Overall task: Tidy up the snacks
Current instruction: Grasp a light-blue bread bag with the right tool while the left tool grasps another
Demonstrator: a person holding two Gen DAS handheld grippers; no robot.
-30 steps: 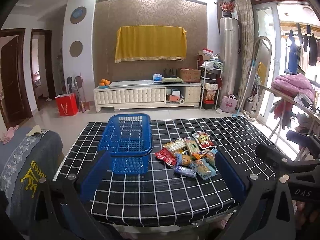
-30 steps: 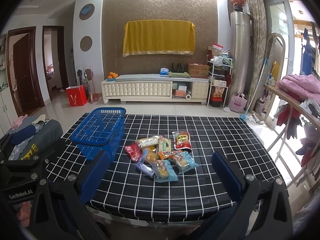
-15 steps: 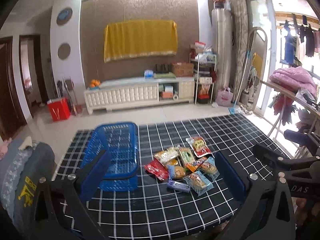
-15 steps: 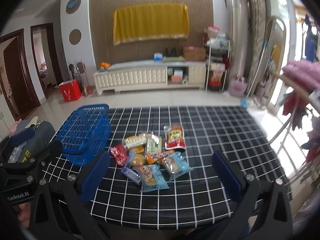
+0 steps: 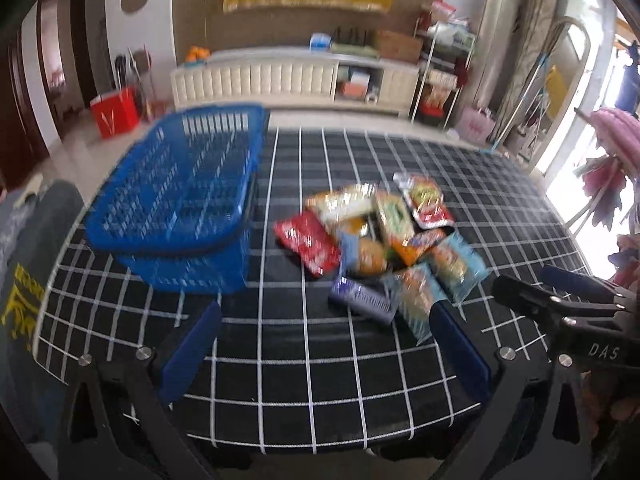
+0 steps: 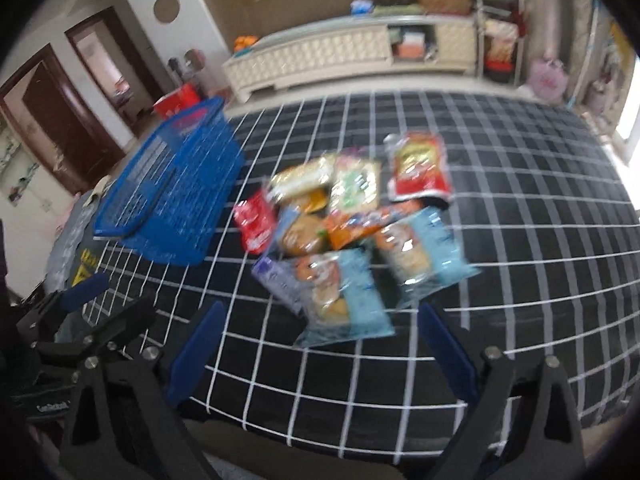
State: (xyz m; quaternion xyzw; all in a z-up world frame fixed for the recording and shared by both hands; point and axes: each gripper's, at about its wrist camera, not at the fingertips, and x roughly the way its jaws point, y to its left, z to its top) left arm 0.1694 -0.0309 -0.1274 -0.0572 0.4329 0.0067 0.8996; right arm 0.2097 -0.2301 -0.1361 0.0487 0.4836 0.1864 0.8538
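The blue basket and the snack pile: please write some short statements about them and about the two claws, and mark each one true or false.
1. The blue basket holds no snacks. True.
2. The snack pile lies on the checked tablecloth, beside the basket. True.
3. The right claw is shut on a packet. False: it is open and holds nothing.
4. The left claw is open. True.
5. The red packet lies inside the basket. False: it lies in the pile on the cloth.

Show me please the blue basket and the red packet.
Basket [image 5: 172,184], left wrist view, on its mesh floor.
Red packet [image 6: 418,168], right wrist view, on the middle of its printed front.
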